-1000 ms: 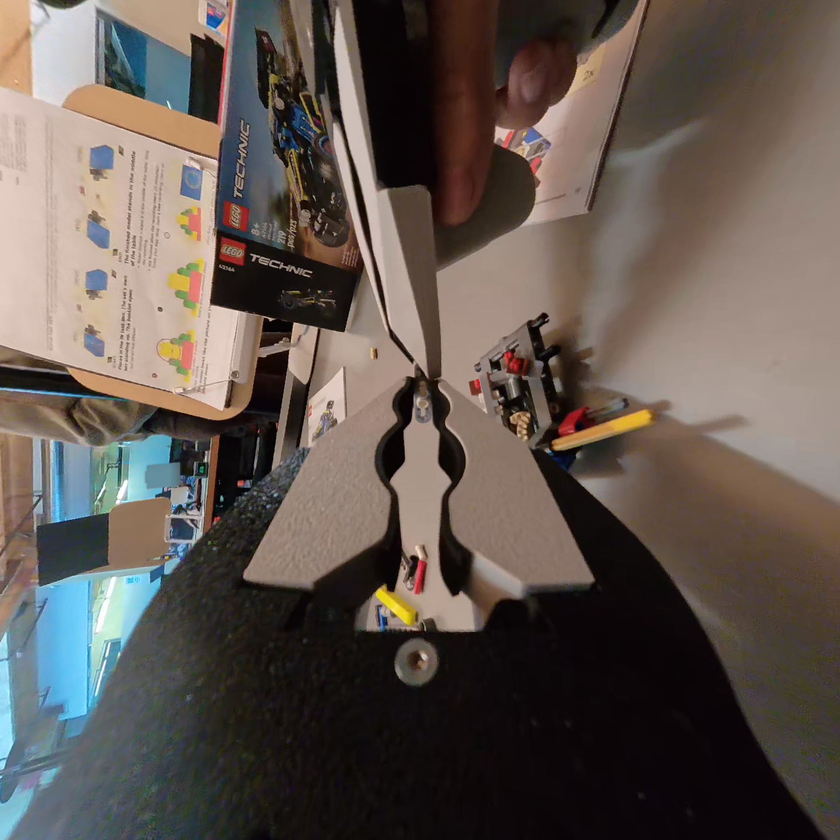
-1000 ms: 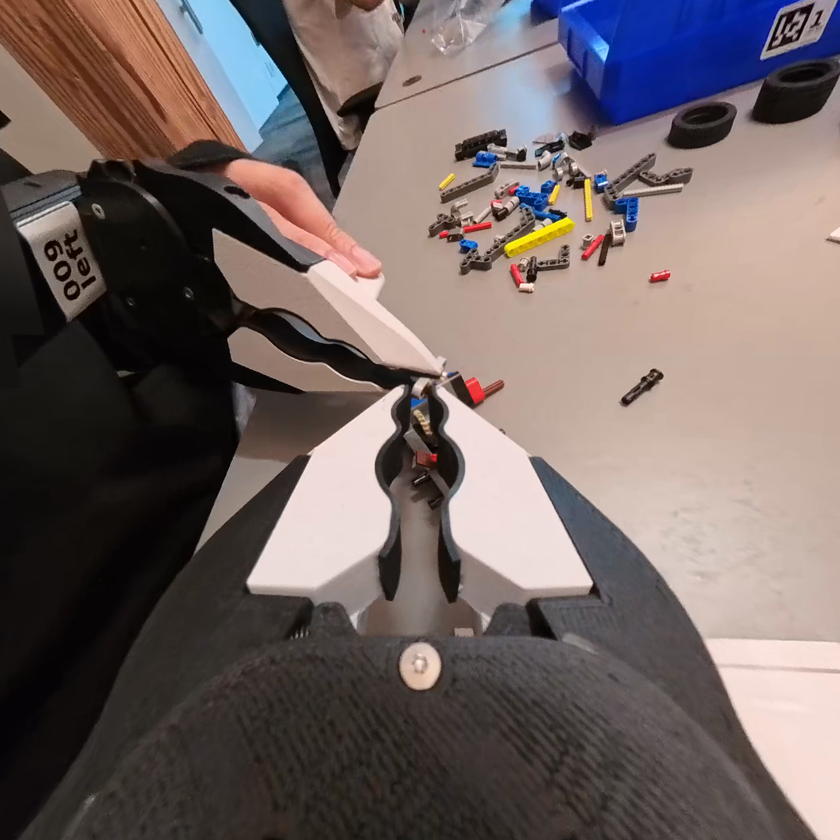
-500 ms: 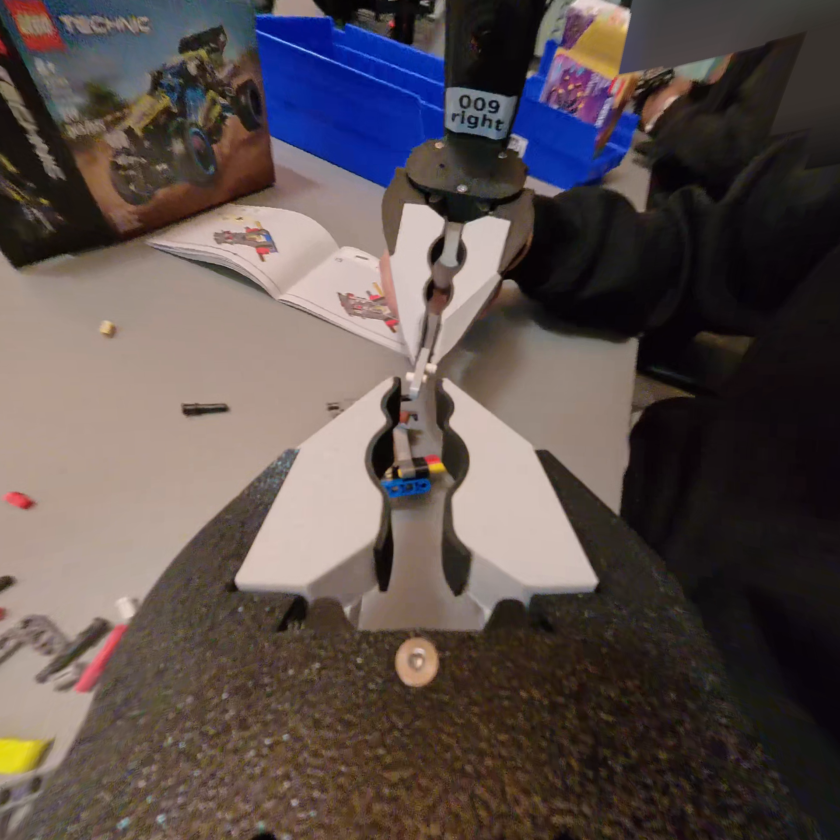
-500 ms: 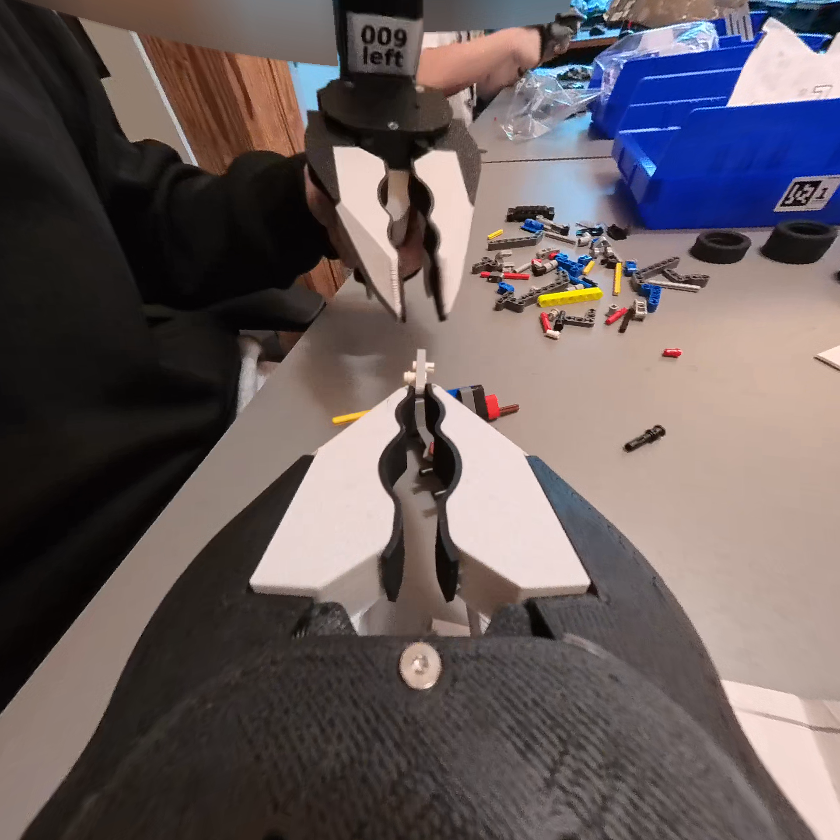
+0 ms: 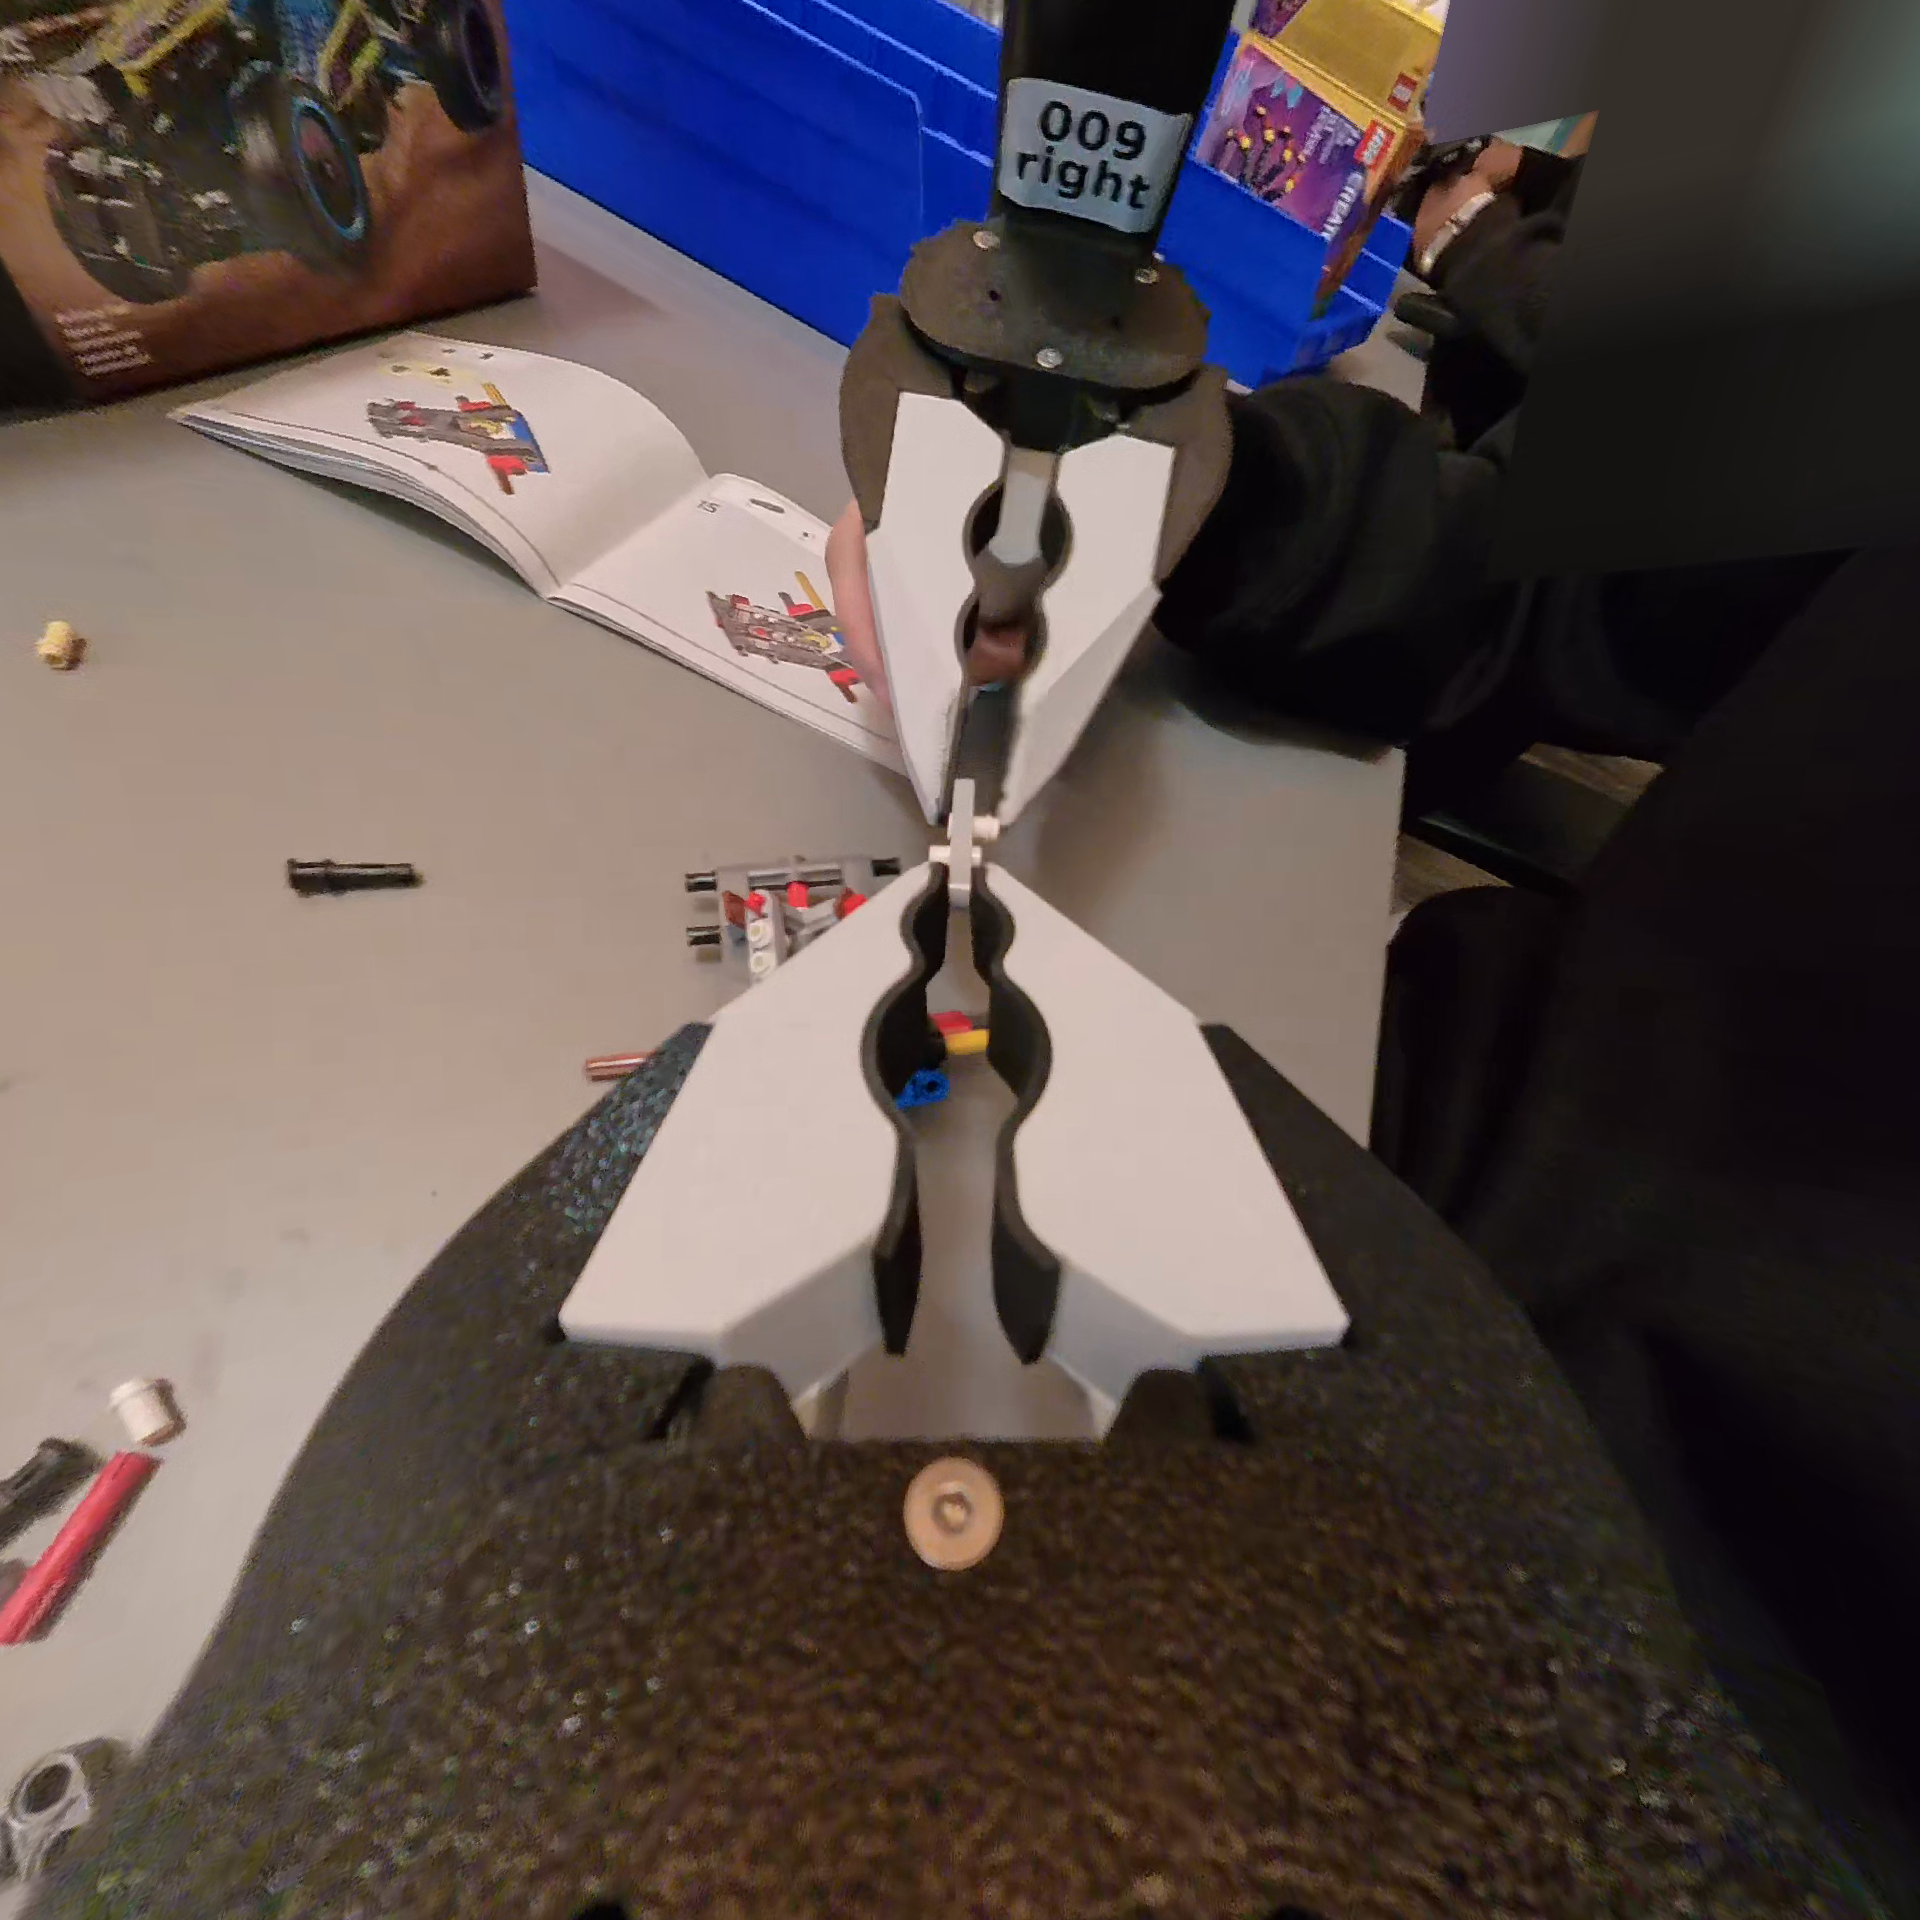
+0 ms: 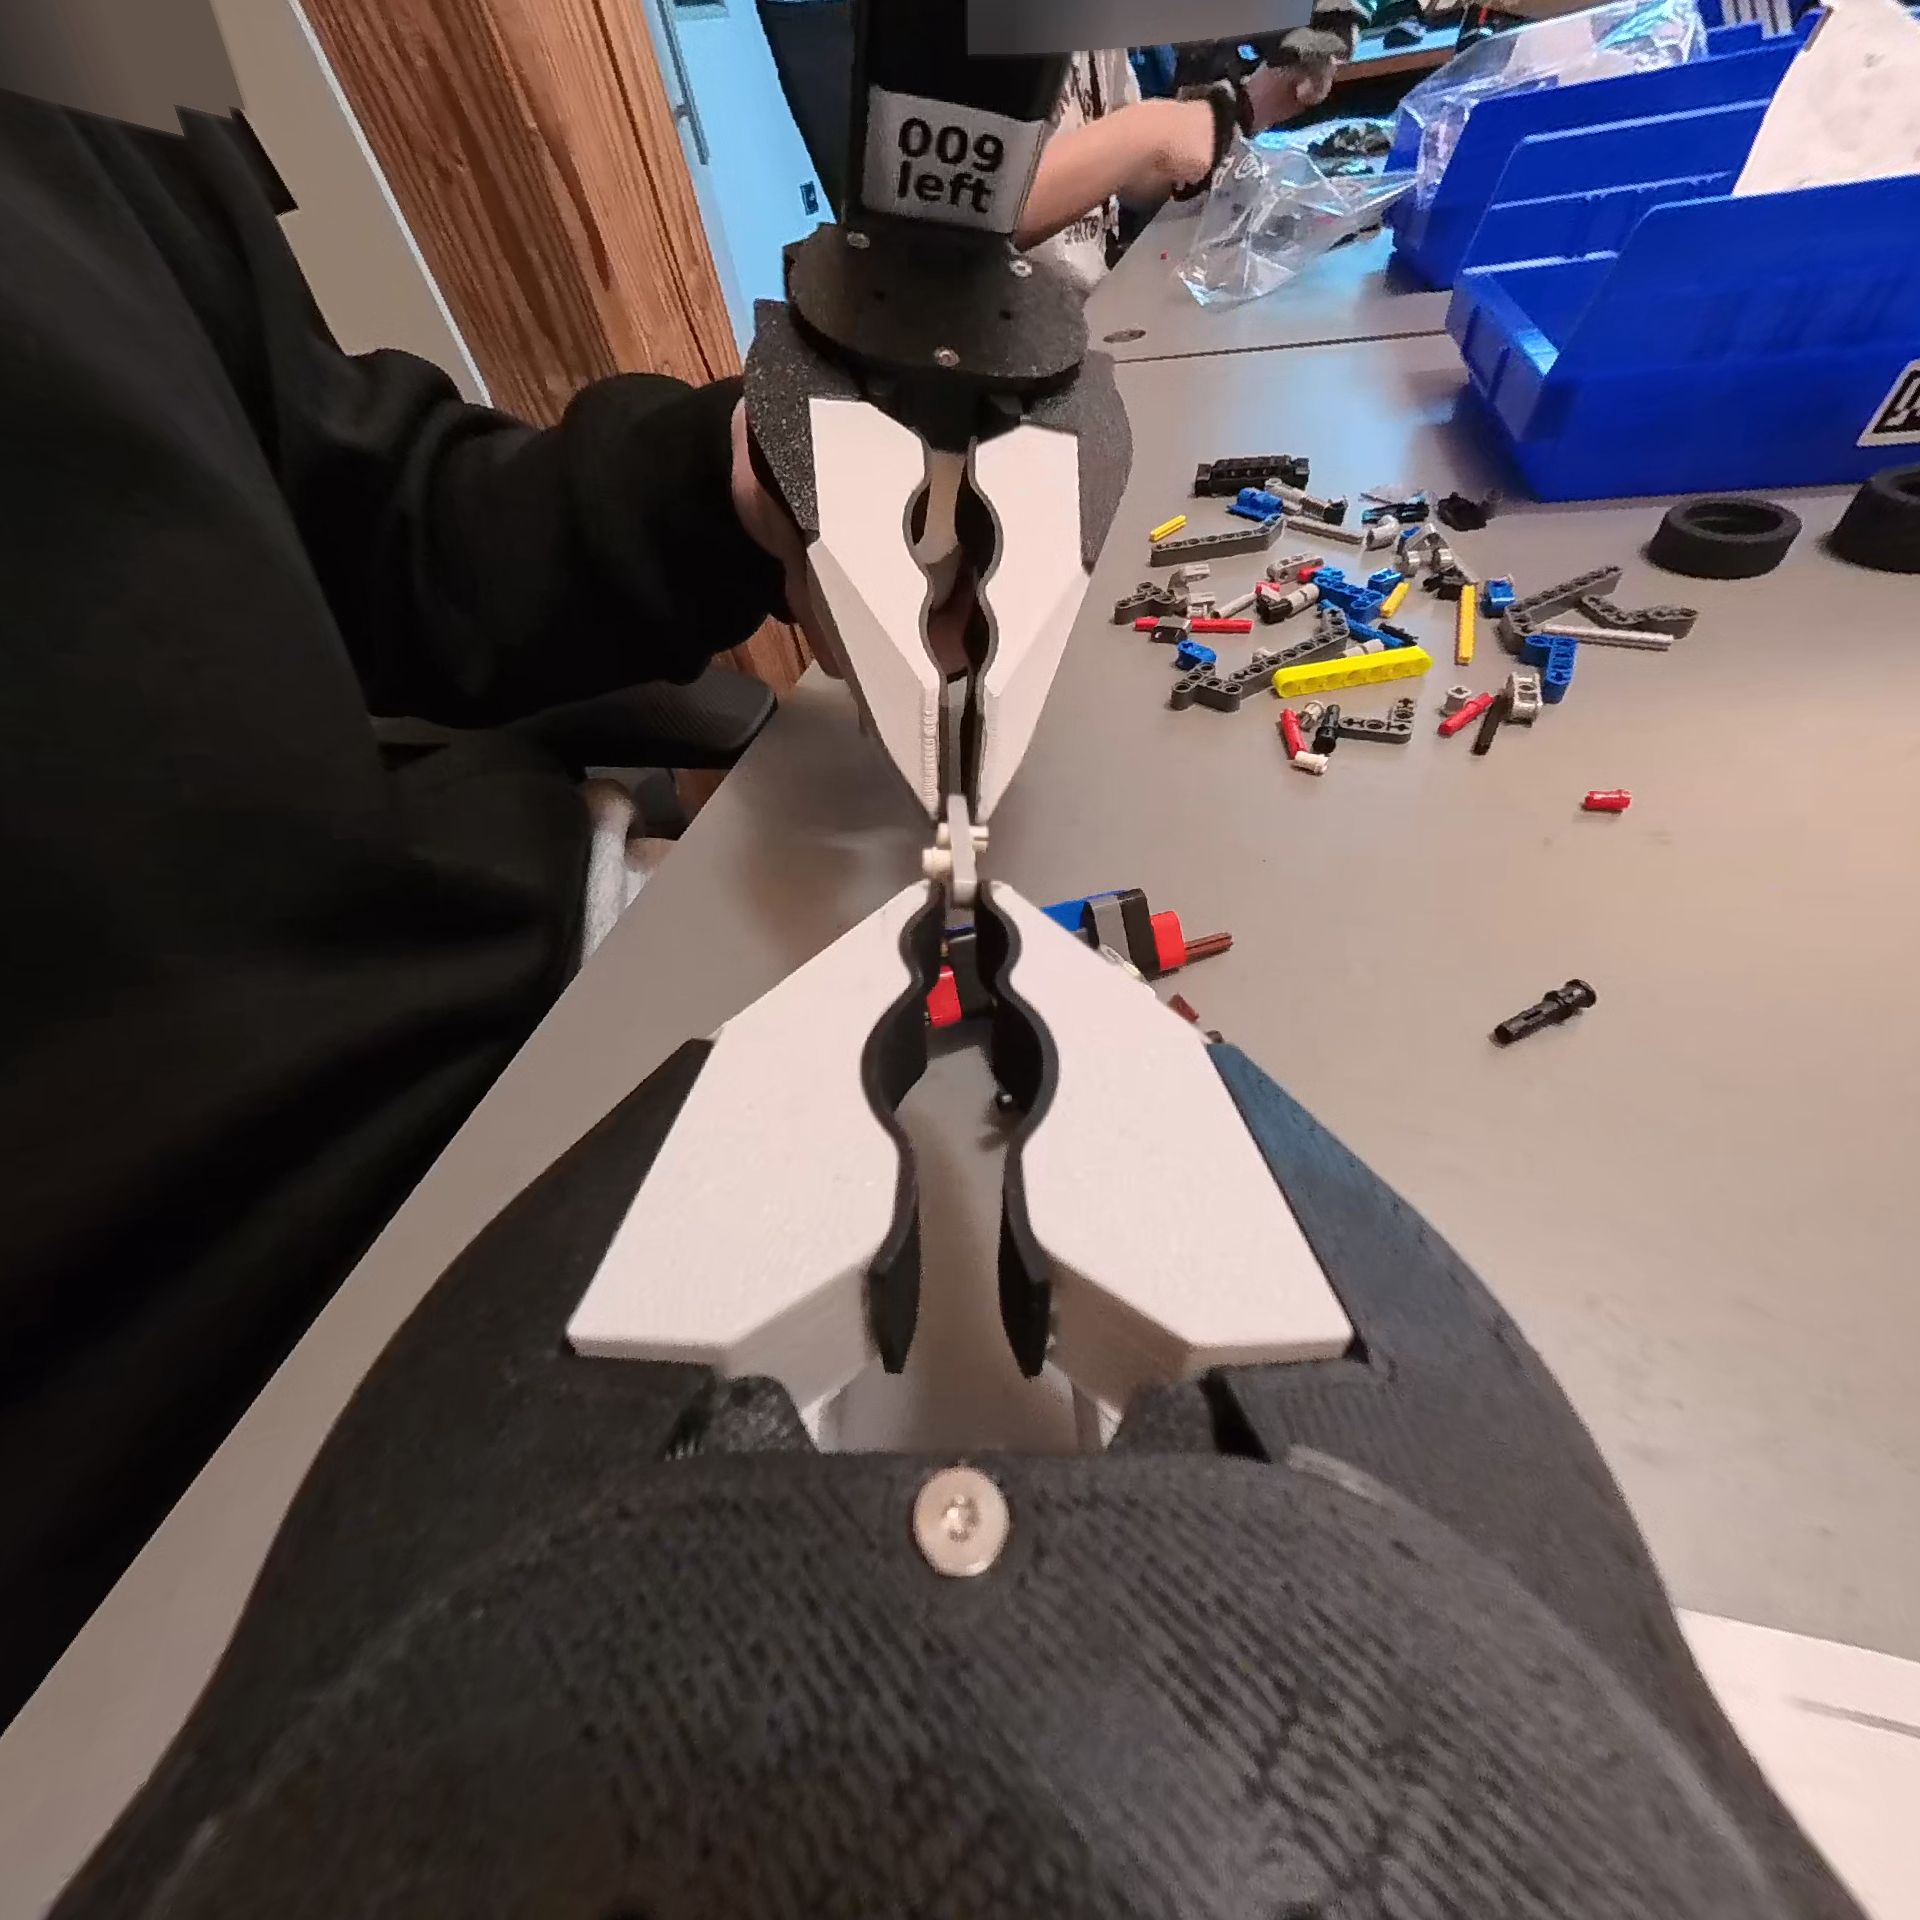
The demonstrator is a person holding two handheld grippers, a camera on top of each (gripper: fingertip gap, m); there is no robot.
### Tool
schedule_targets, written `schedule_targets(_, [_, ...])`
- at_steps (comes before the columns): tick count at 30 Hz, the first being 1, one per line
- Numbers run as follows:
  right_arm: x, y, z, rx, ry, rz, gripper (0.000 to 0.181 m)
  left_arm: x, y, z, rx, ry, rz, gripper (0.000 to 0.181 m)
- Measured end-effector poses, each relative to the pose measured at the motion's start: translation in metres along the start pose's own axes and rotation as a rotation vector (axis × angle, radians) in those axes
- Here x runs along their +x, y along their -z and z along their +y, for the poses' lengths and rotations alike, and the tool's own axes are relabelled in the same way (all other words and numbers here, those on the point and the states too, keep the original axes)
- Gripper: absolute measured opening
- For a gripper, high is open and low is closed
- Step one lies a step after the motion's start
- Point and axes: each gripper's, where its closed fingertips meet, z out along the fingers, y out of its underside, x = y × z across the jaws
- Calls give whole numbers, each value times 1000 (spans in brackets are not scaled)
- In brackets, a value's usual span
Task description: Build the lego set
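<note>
grey table [image 5: 312, 1039] cluttered, blue bins [image 6: 1683, 343] | both grippers [image 5: 961, 888] [image 6: 961, 894] apparently pinch one white piece [image 5: 964, 847]

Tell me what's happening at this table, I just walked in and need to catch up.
A person is building a Lego set with two grippers. The left hand-held gripper and the right hand-held gripper meet tip to tip above the grey table, each pinching an end of one small white piece. A partly built assembly, an open instruction booklet and loose parts lie around.

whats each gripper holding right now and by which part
Both grip one small light-grey lego piece held in the air: left gripper pinches its near end, right gripper its far end.
</note>
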Motion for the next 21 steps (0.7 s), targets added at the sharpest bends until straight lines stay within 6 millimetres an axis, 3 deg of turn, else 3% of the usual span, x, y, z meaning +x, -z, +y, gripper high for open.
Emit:
schedule_targets(5, [5,0,-2,25,-86,14,23,-7,0,0,34,-11,-35,2])
schedule_targets(12, [5,-1,-4,25,-66,21,5,-5,-3,1,33,-26,-33,1])
schedule_targets(18, [9,1,0,-6,-34,56,12,-6,-5,3,11,-29,-38,1])
schedule_targets(21, [22,17,2,-49,24,117,17,-13,-2,10,-27,-22,-70,1])
